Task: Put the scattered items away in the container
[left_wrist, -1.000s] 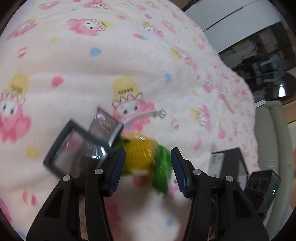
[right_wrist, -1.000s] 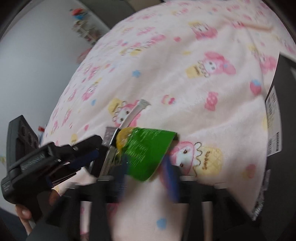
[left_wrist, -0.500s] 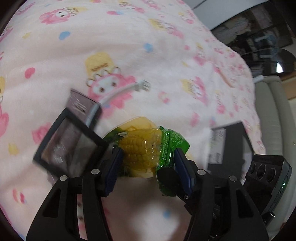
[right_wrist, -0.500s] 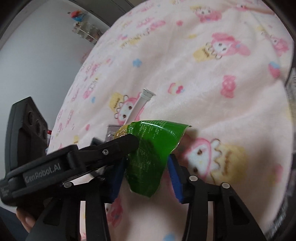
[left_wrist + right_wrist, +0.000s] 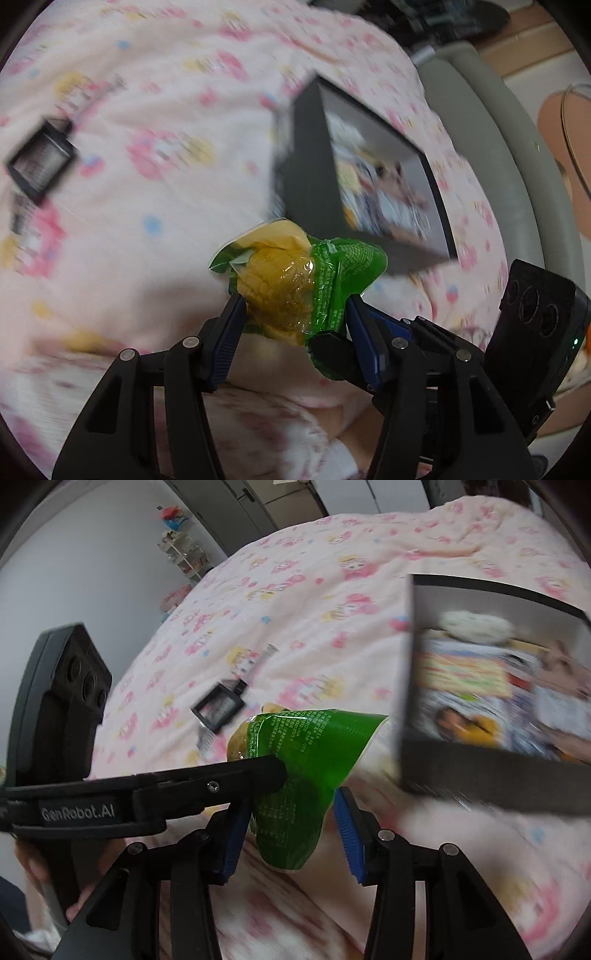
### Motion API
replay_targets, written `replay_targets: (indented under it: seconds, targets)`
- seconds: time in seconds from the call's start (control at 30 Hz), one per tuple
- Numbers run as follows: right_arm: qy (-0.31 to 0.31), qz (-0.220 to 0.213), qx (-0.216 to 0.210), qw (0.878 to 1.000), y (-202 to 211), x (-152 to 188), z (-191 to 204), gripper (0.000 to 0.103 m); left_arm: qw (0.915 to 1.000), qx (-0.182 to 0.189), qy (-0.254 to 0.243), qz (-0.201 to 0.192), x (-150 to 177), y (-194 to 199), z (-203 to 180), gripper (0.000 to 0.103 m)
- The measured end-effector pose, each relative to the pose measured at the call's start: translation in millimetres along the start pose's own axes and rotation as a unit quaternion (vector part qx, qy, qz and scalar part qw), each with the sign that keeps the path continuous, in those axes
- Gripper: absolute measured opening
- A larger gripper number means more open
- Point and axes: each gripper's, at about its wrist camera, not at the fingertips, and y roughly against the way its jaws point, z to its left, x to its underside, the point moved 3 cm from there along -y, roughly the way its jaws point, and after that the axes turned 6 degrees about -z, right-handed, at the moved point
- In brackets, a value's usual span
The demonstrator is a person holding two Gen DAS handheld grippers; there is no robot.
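Left gripper (image 5: pixel 293 306) first: its blue pads are clamped on the vacuum-sealed yellow corn cob in its clear-and-green plastic packet (image 5: pixel 291 291), carried clear of the pink cartoon-print blanket (image 5: pixel 147 110). Those jaws have just eased a shade wider with the packet between them, and the pads press on it all the same.

Right gripper (image 5: pixel 291 812) now: its jaws have just been closing around the packet's flat green tail. The 9 o'clock pad sits against the foil, while the 3 o'clock pad looks a sliver off, so I cannot tell whether it truly pinches.

The relation that matters is the black rectangular open-topped box (image 5: pixel 306 166). It lies at 1 o'clock from the left gripper, just beyond the packet's green end. In the right wrist view its dark wall fills 2 to 3 o'clock. The packet's long axis runs roughly 11 to 5 in the left view, green tail leading toward the box. The right gripper is on the box side, so I judge it the nearer one.

Farther out, at 10 o'clock in the left view, a small black-framed square case (image 5: pixel 40 166) lies on the blanket, well apart from the box, with a pale slim tube (image 5: pixel 258 661) just beyond it.

Motion blur smears the box's contents into colourful print and a pale lump. The box's far corner is cut off in the right wrist view. Only a few fingers of the person's hand (image 5: pixel 33 864) show.
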Motion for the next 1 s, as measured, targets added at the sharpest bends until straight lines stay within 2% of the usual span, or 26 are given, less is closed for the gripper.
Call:
replay_targets:
  seconds: [0.07,0.13,0.17,0.2,0.27,0.3,0.37,0.43,0.53,0.6,0.67,0.7,0.87,0.93,0.97,1.0]
  targets:
    - [-0.025,0.007,0.014,1.0,9,14,-24,0.042,0.9992,0.0,-0.038,0.011,11,-21,-19,0.057]
    - [-0.039,0.011,0.03,0.999,15,25,-45,0.042,0.9935,-0.025,-0.111,0.01,20,-47,-36,0.059]
    - [-0.046,0.016,0.037,0.998,16,30,-56,0.042,0.992,-0.035,-0.119,0.021,22,-57,-39,0.059]
    - [-0.061,0.026,0.033,0.997,14,36,-70,0.043,0.9915,-0.042,-0.12,0.031,23,-63,-40,0.058]
    - [-0.096,0.023,0.026,0.995,18,42,-89,0.038,0.9917,-0.034,-0.123,0.019,21,-60,-41,0.055]
    - [-0.108,0.015,0.023,0.994,23,43,-96,0.034,0.993,-0.027,-0.114,0.014,20,-58,-39,0.055]
    - [-0.122,-0.011,0.019,0.992,35,40,-105,0.034,0.9965,-0.007,-0.083,0.002,17,-53,-28,0.055]
    - [-0.122,-0.02,0.014,0.992,42,36,-106,0.034,0.9984,-0.005,-0.056,-0.012,13,-50,-19,0.055]
    - [-0.123,-0.031,-0.007,0.992,42,32,-102,0.034,0.9974,-0.029,-0.042,-0.051,6,-44,-17,0.055]
    - [-0.136,-0.019,-0.039,0.99,28,34,-99,0.034,0.9958,-0.052,-0.048,-0.057,0,-49,-19,0.055]
    - [-0.149,-0.002,-0.031,0.988,17,39,-101,0.034,0.9964,-0.067,-0.038,-0.034,-5,-63,-16,0.055]
    - [-0.156,-0.007,-0.021,0.988,15,41,-104,0.034,0.9972,-0.066,-0.03,-0.019,-6,-69,-12,0.055]
    - [-0.182,-0.066,-0.016,0.981,35,25,-118,0.034,0.9991,-0.023,-0.015,0.033,-5,-90,-11,0.055]
    - [-0.146,-0.073,-0.026,0.986,34,9,-114,0.036,0.998,-0.018,-0.023,0.057,0,-96,-13,0.058]
    - [-0.111,-0.058,-0.021,0.992,27,-1,-108,0.036,0.9969,-0.023,-0.027,0.07,4,-100,-13,0.062]
    - [-0.088,-0.044,0.006,0.995,21,-6,-106,0.036,0.9963,-0.023,-0.024,0.079,7,-102,-12,0.064]
